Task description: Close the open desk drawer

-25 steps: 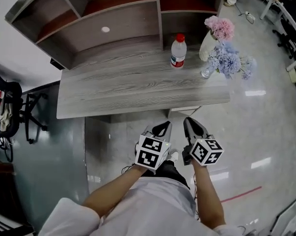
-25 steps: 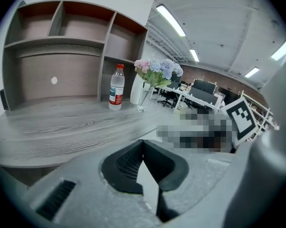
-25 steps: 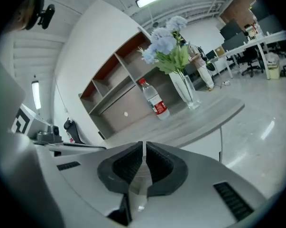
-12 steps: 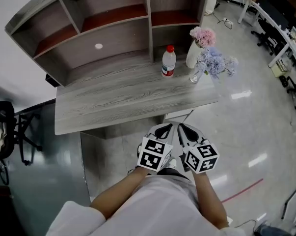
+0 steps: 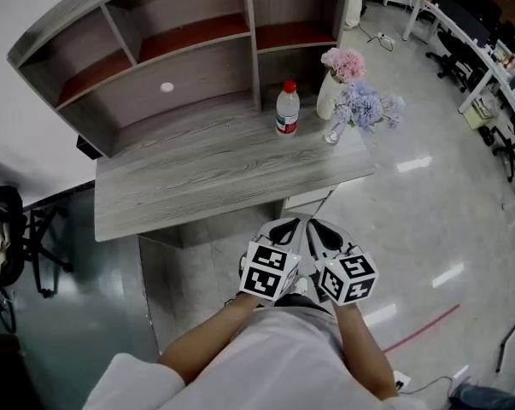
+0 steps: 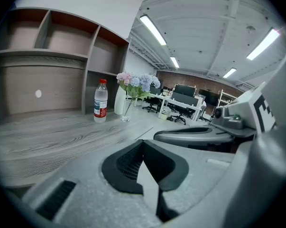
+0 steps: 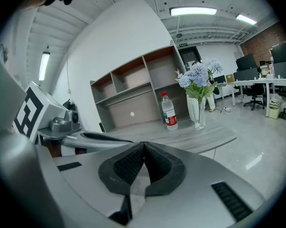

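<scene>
The grey wood-grain desk (image 5: 223, 178) stands in front of me. Under the right part of its front edge only a pale strip of the drawer unit (image 5: 307, 200) shows, and I cannot tell how far it stands out. My left gripper (image 5: 284, 223) and right gripper (image 5: 319, 223) hang side by side just in front of that edge, above the floor, touching nothing. Seen in its own view, the left gripper (image 6: 143, 141) is shut and empty, with the desk top beyond it. The right gripper (image 7: 143, 144) is also shut on nothing.
On the desk's right end stand a red-capped water bottle (image 5: 287, 109), a white vase of pink flowers (image 5: 334, 84) and a glass of blue flowers (image 5: 364, 108). A shelf hutch (image 5: 172, 41) rises behind. A black chair (image 5: 9, 237) is left; office desks and chairs (image 5: 471, 32) are at upper right.
Both grippers have drawn closer together and now sit nearly touching. The right gripper's jaws have come together. The head view has shifted, so the desk sits higher and further left.
</scene>
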`<state>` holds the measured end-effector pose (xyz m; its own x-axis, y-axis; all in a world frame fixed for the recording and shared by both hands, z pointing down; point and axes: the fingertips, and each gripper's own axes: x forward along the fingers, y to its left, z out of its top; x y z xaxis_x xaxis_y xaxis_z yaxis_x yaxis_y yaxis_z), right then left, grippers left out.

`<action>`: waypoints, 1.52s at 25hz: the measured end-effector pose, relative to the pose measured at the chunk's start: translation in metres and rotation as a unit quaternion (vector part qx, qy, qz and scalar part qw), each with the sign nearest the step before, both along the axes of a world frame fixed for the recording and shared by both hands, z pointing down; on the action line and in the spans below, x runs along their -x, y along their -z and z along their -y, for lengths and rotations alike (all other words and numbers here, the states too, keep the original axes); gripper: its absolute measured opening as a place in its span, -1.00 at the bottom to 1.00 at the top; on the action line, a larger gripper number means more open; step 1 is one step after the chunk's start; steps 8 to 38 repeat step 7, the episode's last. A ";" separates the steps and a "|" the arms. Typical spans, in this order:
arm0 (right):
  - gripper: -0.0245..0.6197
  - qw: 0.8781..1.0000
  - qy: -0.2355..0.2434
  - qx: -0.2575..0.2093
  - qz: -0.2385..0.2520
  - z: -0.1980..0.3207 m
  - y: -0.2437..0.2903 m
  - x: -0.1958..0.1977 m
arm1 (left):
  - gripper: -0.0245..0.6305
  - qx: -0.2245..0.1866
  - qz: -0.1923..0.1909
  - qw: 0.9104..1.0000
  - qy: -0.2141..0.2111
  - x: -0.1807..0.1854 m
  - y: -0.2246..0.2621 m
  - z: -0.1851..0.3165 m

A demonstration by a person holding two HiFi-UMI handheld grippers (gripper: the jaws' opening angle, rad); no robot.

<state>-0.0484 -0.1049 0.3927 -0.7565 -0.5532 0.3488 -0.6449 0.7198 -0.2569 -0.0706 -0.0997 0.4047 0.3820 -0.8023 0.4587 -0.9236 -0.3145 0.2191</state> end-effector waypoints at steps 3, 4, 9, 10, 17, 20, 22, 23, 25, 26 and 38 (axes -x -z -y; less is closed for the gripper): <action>-0.92 1.000 -0.001 0.001 0.004 -0.002 0.000 0.001 | -0.91 0.004 0.000 1.000 -0.002 -0.001 -0.001 -0.004; -0.92 1.000 -0.001 0.001 0.005 -0.002 0.000 0.001 | -0.91 0.006 0.001 1.000 -0.003 0.000 -0.002 -0.004; -0.92 1.000 -0.003 0.001 0.008 -0.002 0.000 0.002 | -0.91 0.007 0.002 1.000 -0.004 0.001 -0.003 -0.005; -0.92 1.000 -0.003 0.001 0.008 -0.002 0.000 0.002 | -0.91 0.007 0.002 1.000 -0.004 0.001 -0.003 -0.005; -0.92 1.000 -0.003 0.001 0.008 -0.002 0.000 0.002 | -0.91 0.007 0.002 1.000 -0.004 0.001 -0.003 -0.005; -0.92 1.000 -0.003 0.001 0.008 -0.002 0.000 0.002 | -0.91 0.007 0.002 1.000 -0.004 0.001 -0.003 -0.005; -0.92 1.000 -0.003 0.001 0.008 -0.002 0.000 0.002 | -0.91 0.007 0.002 1.000 -0.004 0.001 -0.003 -0.005; -0.92 1.000 -0.003 0.001 0.008 -0.002 0.000 0.002 | -0.91 0.007 0.002 1.000 -0.004 0.001 -0.003 -0.005; -0.92 1.000 -0.003 0.001 0.008 -0.002 0.000 0.002 | -0.91 0.007 0.002 1.000 -0.004 0.001 -0.003 -0.005; -0.92 1.000 -0.003 0.001 0.008 -0.002 0.000 0.002 | -0.91 0.007 0.002 1.000 -0.004 0.001 -0.003 -0.005; -0.92 1.000 -0.003 0.001 0.008 -0.002 0.000 0.002 | -0.91 0.007 0.002 1.000 -0.004 0.001 -0.003 -0.005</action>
